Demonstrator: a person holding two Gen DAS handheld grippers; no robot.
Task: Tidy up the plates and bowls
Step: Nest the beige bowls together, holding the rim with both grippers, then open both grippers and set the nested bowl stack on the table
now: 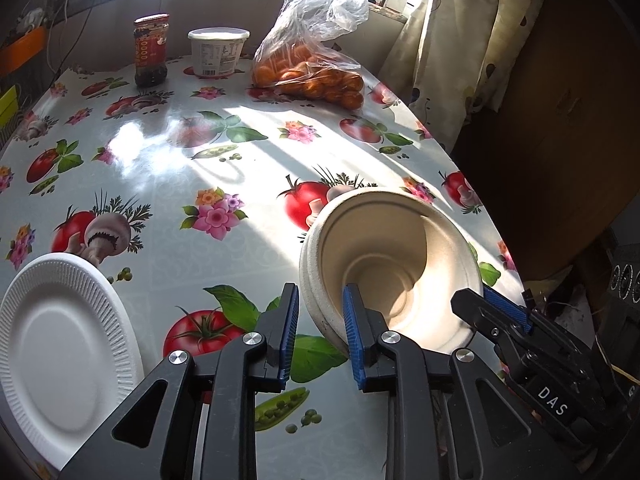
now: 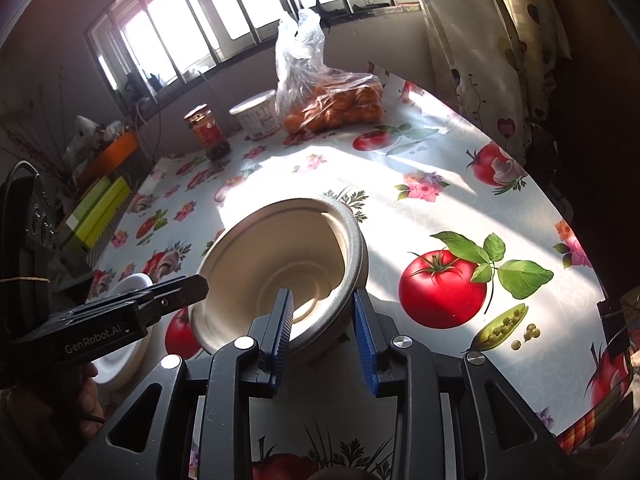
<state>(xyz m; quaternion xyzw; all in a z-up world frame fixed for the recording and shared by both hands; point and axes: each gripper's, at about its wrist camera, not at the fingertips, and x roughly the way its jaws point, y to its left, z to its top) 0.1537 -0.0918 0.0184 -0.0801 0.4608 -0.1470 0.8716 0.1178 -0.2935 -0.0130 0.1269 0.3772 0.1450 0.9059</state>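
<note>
The light, stiff but crushable pulp bowls (image 1: pixel 384 264), nested and tipped above the bench (image 1: pixel 200 160), straddle both tongs, left tongs (image 1: pixel 320 336) and right tongs (image 2: pixel 322 334) gaping unclenched; best pinched gently at the rim.

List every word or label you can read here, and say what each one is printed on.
"DAS": on the right gripper.
"GenRobot.AI": on the left gripper.
White tub label: too small to read.
Sauce jar label: blurred, unreadable.
</note>
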